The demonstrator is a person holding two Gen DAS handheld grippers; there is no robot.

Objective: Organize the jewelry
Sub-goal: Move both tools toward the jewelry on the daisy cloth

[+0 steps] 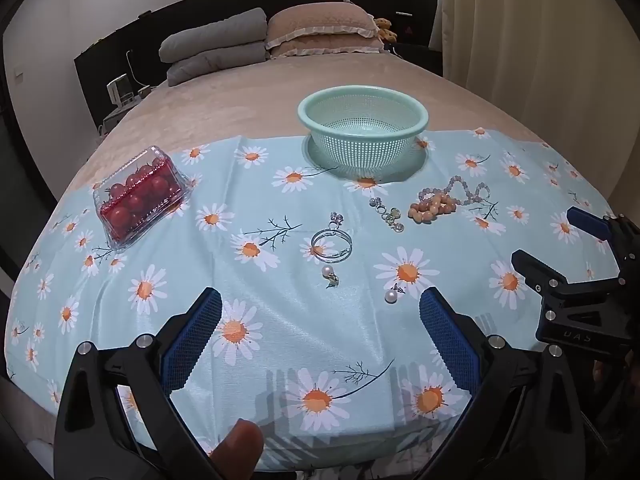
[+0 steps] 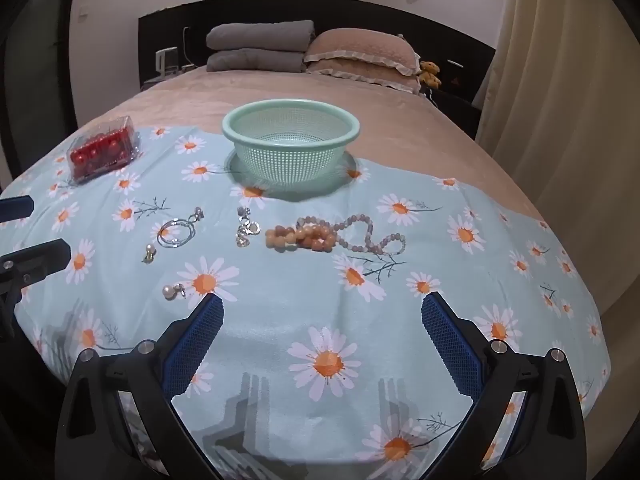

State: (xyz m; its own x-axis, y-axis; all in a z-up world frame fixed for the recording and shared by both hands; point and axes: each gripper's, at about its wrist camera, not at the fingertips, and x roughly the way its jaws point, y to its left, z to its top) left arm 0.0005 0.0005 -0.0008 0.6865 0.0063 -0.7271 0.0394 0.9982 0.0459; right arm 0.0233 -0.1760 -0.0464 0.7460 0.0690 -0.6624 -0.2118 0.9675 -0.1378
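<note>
Jewelry lies on a daisy-print cloth (image 1: 280,320) in front of an empty green mesh basket (image 1: 362,109), also in the right wrist view (image 2: 291,124). There are an orange bead bracelet (image 1: 432,205) (image 2: 300,238), a pale bead strand (image 1: 468,190) (image 2: 372,236), a crystal earring (image 1: 387,213) (image 2: 245,228), silver hoops (image 1: 331,242) (image 2: 176,232) and two pearl earrings (image 1: 330,274) (image 1: 393,293) (image 2: 173,290). My left gripper (image 1: 320,304) is open and empty, near the pearls. My right gripper (image 2: 322,306) is open and empty, short of the beads; it also shows in the left wrist view (image 1: 548,236).
A clear box of cherry tomatoes (image 1: 138,196) (image 2: 102,152) sits at the cloth's far left. The cloth lies on a beige bed (image 1: 240,96) with grey and beige pillows (image 1: 320,32) at the headboard. A curtain (image 2: 560,80) hangs to the right.
</note>
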